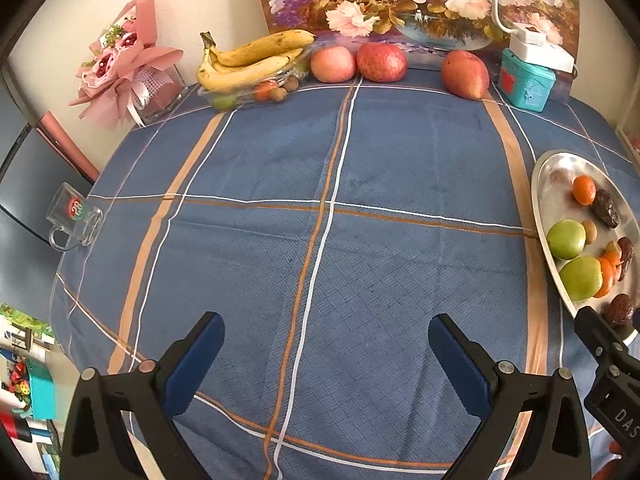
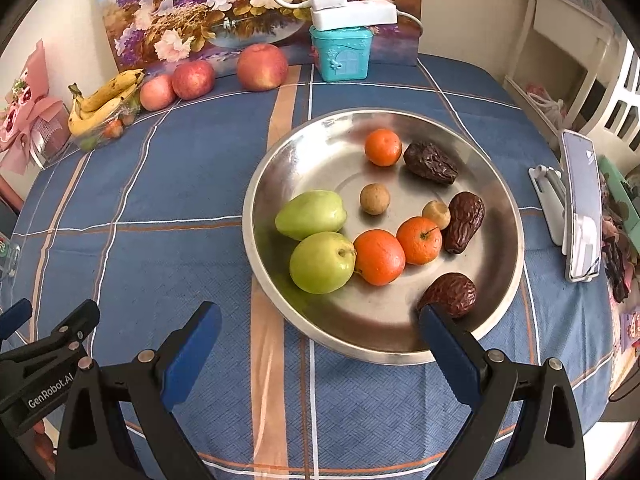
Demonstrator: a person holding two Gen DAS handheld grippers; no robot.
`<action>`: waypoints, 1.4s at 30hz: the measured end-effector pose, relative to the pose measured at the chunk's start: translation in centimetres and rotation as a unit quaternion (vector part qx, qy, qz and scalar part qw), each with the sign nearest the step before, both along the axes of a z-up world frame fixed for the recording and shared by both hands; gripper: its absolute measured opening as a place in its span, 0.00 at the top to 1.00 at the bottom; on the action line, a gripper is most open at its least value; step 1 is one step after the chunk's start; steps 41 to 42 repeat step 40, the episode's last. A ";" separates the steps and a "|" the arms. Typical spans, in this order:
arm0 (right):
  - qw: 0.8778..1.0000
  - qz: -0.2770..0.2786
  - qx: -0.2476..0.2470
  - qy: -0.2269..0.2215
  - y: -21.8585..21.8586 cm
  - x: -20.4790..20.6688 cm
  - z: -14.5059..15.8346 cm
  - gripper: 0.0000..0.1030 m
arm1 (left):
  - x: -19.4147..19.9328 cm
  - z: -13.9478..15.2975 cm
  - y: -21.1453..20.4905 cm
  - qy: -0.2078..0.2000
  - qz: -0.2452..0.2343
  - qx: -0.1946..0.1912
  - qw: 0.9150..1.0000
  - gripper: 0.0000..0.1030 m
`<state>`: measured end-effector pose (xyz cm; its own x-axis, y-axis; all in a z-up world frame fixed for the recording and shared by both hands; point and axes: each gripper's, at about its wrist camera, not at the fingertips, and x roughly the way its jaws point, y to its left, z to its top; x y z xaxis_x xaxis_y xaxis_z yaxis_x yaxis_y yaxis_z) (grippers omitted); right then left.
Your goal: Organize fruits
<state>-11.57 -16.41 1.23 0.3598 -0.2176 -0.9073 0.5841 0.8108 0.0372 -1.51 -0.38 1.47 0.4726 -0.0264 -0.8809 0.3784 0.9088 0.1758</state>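
Note:
A steel plate (image 2: 304, 152) sits on the blue checked cloth with two green pears (image 2: 322, 263), three oranges (image 2: 379, 257), three dark dates (image 2: 454, 294) and two small brown fruits (image 2: 374, 199). My right gripper (image 2: 320, 324) hovers open at the plate's near rim, nothing between its fingers. In the left wrist view the same plate (image 1: 556, 176) lies at the right edge. My left gripper (image 1: 326, 338) is open over bare cloth, left of the plate. Bananas (image 1: 252, 60) top a clear tray at the back, with three apples (image 1: 380, 63) beside them.
A teal box (image 2: 341, 54) with a white power strip stands at the back before a flower painting. A pink bouquet (image 1: 120, 68) is at the back left, a glass mug (image 1: 74, 220) at the left table edge. A phone on a stand (image 2: 580, 208) sits right of the plate.

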 end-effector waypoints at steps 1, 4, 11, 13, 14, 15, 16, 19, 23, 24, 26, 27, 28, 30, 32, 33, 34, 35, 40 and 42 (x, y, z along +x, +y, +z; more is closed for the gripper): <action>1.000 0.001 -0.001 0.000 0.1 0.0 0.0 0.03 | 0.0 0.0 0.0 0.000 0.000 -0.001 1.000 0.00; 1.000 0.002 0.001 -0.002 0.1 0.0 0.1 0.03 | 0.0 0.1 0.0 -0.002 -0.002 0.000 1.000 0.00; 1.000 -0.003 0.000 -0.003 0.2 -0.1 0.2 0.03 | -0.1 0.3 0.1 -0.002 -0.002 -0.002 1.000 0.00; 1.000 -0.004 0.001 -0.003 0.1 -0.1 0.2 0.03 | -0.1 0.3 0.1 -0.002 -0.001 -0.002 1.000 0.00; 1.000 -0.004 0.001 -0.003 0.1 -0.1 0.2 0.03 | 0.0 0.3 0.1 -0.002 -0.001 -0.003 1.000 0.00; 1.000 -0.005 0.001 -0.003 0.1 -0.1 0.2 0.03 | 0.0 0.3 0.1 -0.002 -0.002 -0.004 1.000 0.00; 1.000 -0.006 0.002 -0.003 0.0 -0.1 0.2 0.03 | -0.1 0.3 0.1 -0.002 -0.002 -0.005 1.000 0.00; 1.000 -0.008 0.004 -0.003 0.0 -0.2 0.1 0.03 | -0.1 0.4 0.1 -0.004 -0.002 -0.004 1.000 0.00; 1.000 -0.007 0.005 -0.002 0.0 -0.2 0.1 0.03 | -0.2 0.5 0.1 -0.009 0.001 -0.004 1.000 0.00; 1.000 -0.007 0.005 -0.002 0.0 -0.2 0.1 0.03 | -0.2 0.5 0.1 -0.010 0.001 -0.005 1.000 0.00; 1.000 -0.007 0.004 -0.002 0.0 -0.2 0.1 0.03 | -0.2 0.5 0.2 -0.010 0.001 -0.006 1.000 0.00; 1.000 -0.008 0.004 -0.003 0.0 -0.2 0.1 0.03 | -0.2 0.5 0.2 -0.009 0.001 -0.006 1.000 0.00; 1.000 -0.009 0.005 -0.002 0.0 -0.2 0.1 0.03 | -0.2 0.5 0.2 -0.009 0.001 -0.006 1.000 0.00; 1.000 -0.009 0.006 -0.002 0.0 -0.2 0.0 0.03 | -0.1 0.6 0.2 -0.008 0.002 -0.007 1.000 0.00; 1.000 -0.008 0.007 -0.002 0.0 -0.2 0.0 0.03 | -0.1 0.6 0.2 -0.008 0.002 -0.008 1.000 0.00; 1.000 -0.008 0.007 -0.002 0.0 -0.2 0.0 0.03 | -0.1 0.6 0.2 -0.007 0.002 -0.009 1.000 0.00; 1.000 -0.008 0.007 -0.001 0.0 -0.1 0.0 0.03 | -0.1 0.6 0.2 -0.007 0.001 -0.009 1.000 0.00; 1.000 -0.008 0.006 -0.001 0.0 -0.1 0.0 0.03 | -0.1 0.6 0.2 -0.008 0.000 -0.009 1.000 0.00; 1.000 -0.008 0.007 -0.001 0.0 -0.1 0.0 0.03 | -0.2 0.6 0.1 -0.007 -0.004 -0.010 1.000 0.00; 1.000 -0.008 0.007 -0.001 0.0 -0.1 0.0 0.03 | -0.2 0.6 0.1 -0.007 -0.004 -0.010 1.000 0.00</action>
